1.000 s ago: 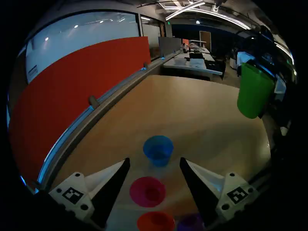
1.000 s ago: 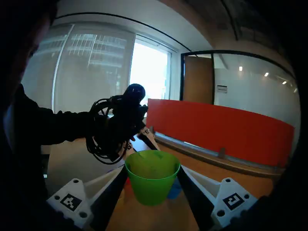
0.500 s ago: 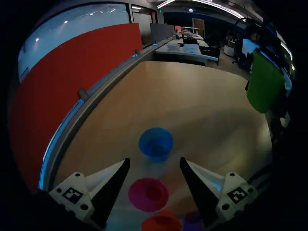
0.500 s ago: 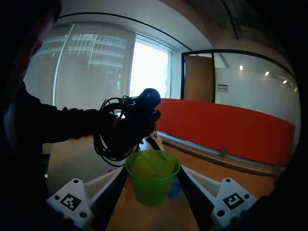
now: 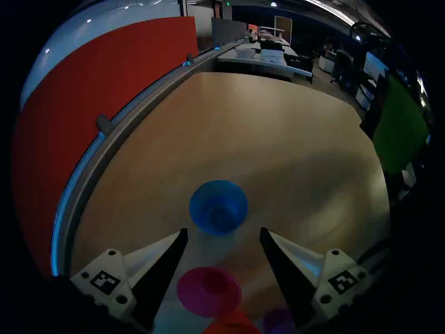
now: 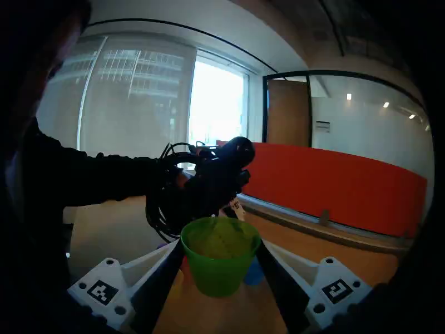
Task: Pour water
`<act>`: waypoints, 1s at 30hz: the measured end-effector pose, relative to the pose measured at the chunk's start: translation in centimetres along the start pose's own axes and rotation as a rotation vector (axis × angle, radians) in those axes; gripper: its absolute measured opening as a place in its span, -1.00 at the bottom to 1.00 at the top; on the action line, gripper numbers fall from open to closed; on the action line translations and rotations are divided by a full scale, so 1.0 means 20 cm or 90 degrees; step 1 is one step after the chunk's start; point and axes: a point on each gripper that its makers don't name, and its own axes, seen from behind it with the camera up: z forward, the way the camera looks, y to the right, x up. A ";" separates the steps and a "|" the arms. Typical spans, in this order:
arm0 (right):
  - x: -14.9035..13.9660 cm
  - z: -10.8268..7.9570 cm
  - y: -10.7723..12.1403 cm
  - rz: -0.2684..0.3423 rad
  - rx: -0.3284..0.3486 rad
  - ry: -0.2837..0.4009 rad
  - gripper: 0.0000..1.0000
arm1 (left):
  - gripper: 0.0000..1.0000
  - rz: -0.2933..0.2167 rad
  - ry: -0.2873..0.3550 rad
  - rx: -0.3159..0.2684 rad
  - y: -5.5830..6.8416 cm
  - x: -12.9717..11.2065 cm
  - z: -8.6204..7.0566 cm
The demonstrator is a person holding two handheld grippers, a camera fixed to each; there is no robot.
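Here the right claw (image 6: 221, 244) clamps the green cup (image 6: 219, 274); the left claw (image 5: 222, 231) gapes apart, blue cup (image 5: 218, 207) at twelve o'clock.

On the table (image 5: 267, 128), far cup (image 5: 218, 207) just ahead of the left gripper (image 5: 222, 231), mid cup (image 5: 208, 290) nearer, between its fingers, then third cup (image 5: 231, 325) and fourth cup (image 5: 278, 322) side by side, nearest. Along the table's left edge, partition (image 5: 83, 100); far right, by the table's edge, held cup (image 5: 400, 133). In the right gripper view, held cup between the fingers of the right gripper (image 6: 221, 242), left gripper beyond and above, far cup just behind, lower right.
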 end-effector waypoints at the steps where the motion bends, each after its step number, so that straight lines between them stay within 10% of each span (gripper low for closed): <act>1: 0.00 0.00 0.00 0.000 0.000 0.000 0.84 | 0.92 0.000 -0.003 -0.001 0.00 0.00 0.01; 30: -0.04 -0.09 0.00 0.011 -0.014 0.002 0.84 | 0.92 -0.005 -0.050 -0.006 0.01 -0.01 0.14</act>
